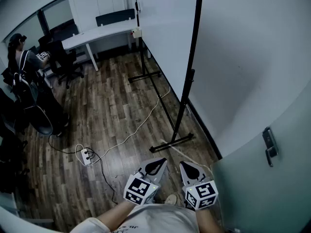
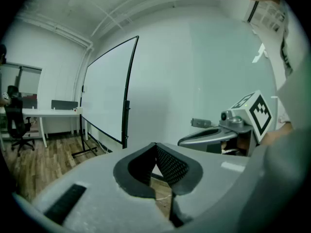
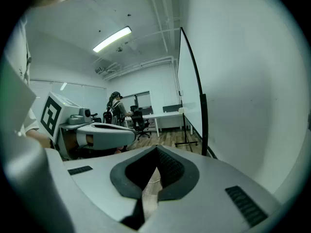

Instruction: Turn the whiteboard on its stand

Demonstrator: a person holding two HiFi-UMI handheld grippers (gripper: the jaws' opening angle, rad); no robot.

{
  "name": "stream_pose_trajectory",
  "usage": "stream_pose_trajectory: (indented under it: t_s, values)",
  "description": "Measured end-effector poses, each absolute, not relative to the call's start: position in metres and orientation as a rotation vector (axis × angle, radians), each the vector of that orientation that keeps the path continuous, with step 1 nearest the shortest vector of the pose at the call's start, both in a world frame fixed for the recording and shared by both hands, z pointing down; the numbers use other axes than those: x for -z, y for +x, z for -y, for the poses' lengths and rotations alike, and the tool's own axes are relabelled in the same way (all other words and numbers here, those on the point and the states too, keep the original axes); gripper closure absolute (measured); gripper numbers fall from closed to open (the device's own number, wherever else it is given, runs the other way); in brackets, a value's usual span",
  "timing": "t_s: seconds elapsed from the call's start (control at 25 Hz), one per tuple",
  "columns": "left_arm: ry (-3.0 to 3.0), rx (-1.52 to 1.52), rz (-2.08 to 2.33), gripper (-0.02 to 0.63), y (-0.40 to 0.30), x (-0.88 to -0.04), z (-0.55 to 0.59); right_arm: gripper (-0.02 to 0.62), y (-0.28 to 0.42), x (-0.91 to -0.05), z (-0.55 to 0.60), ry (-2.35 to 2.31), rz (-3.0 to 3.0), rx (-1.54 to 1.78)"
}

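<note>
With the left gripper point(image 1: 154, 165) and right gripper point(image 1: 189, 168) fingers together and empty, the whiteboard point(image 1: 165, 33) stood at twelve o'clock, probably broad, stiff and top-heavy, best taken by its black side frame point(image 1: 193, 42).

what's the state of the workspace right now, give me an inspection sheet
surface: wood plank floor; no table in use
job's things: whiteboard upright on its black stand, close to the wall, ahead of both grippers, untouched
clutter: nothing seen apart from a power strip on the floor
grippers: left gripper and right gripper side by side, held low, both shut and empty
cables: white cable runs from the power strip toward the whiteboard; black cable trails across the floor
surroundings: white desk, office chair, a person at far left, door handle at right
</note>
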State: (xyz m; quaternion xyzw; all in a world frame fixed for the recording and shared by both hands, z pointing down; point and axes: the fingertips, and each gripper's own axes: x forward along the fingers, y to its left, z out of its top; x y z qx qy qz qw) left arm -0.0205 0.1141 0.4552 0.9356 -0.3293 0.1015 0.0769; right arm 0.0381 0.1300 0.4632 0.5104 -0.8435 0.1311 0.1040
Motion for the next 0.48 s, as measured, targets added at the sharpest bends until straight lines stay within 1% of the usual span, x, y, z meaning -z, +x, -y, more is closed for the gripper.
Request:
stream_pose_trajectory:
  t_s: [0.48]
  values:
    - [2.813, -0.295, 0.954, 0.595, -0.0254, -0.4551, -0.1176, 0.589, 0.0301, -0.4635, -0.1320, 1.506, 2.494, -0.390]
